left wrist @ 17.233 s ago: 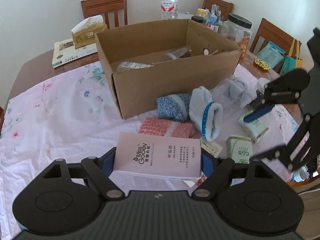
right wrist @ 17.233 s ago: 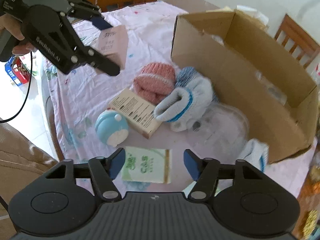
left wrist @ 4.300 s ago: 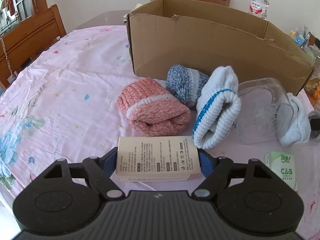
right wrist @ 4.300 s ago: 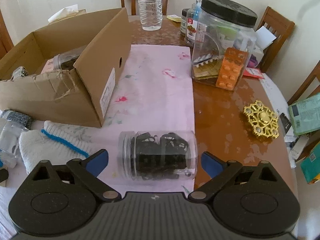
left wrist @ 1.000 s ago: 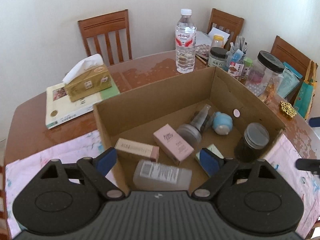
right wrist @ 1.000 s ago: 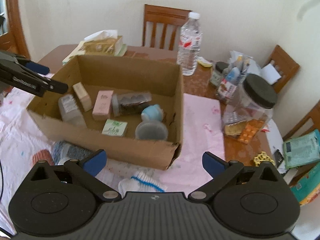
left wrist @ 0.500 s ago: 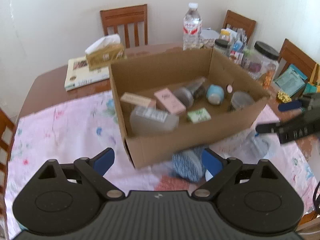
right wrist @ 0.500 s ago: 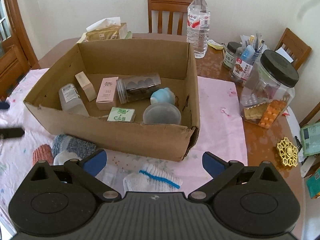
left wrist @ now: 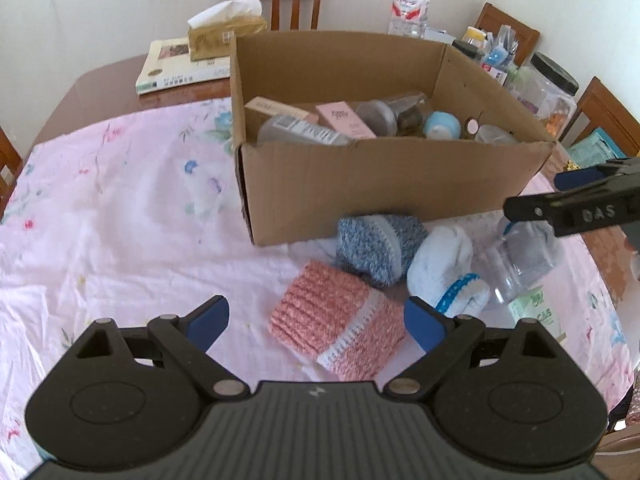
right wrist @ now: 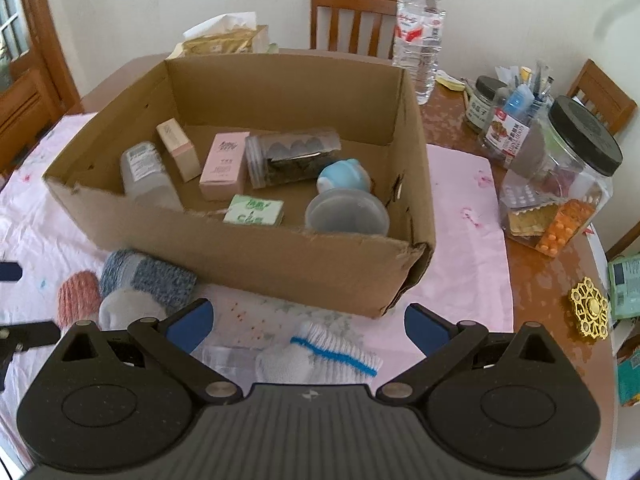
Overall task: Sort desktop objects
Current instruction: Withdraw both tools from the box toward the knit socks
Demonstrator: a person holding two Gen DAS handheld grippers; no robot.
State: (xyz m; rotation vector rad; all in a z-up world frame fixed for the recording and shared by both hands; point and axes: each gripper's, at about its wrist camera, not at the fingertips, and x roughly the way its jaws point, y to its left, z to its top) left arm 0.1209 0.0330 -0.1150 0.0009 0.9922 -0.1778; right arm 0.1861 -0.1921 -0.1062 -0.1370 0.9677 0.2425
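My left gripper [left wrist: 316, 322] is open and empty, low over the tablecloth, with the pink rolled sock [left wrist: 340, 320] lying between its fingertips. Behind it lie a blue-grey sock [left wrist: 376, 246] and a white sock with a blue stripe [left wrist: 444, 272]. A clear plastic tub [left wrist: 520, 256] and a green tissue pack [left wrist: 538, 314] sit to the right. My right gripper [right wrist: 308, 324] is open and empty above another white striped sock [right wrist: 332, 356], facing the cardboard box [right wrist: 280, 260]. Inside the box lie a bottle [right wrist: 146, 172], a pink carton [right wrist: 224, 164], a clear jar [right wrist: 292, 156] and a blue toy [right wrist: 344, 176].
A water bottle [right wrist: 418, 32], a large black-lidded jar [right wrist: 560, 176] and a gold spinner [right wrist: 589, 307] stand on bare wood right of the box. A tissue box [left wrist: 226, 36] on a book [left wrist: 176, 64] sits behind. Chairs ring the table.
Both grippers, earlier over the box, have drawn back and dropped toward the socks in front of it. The left one is now level with the pink sock.
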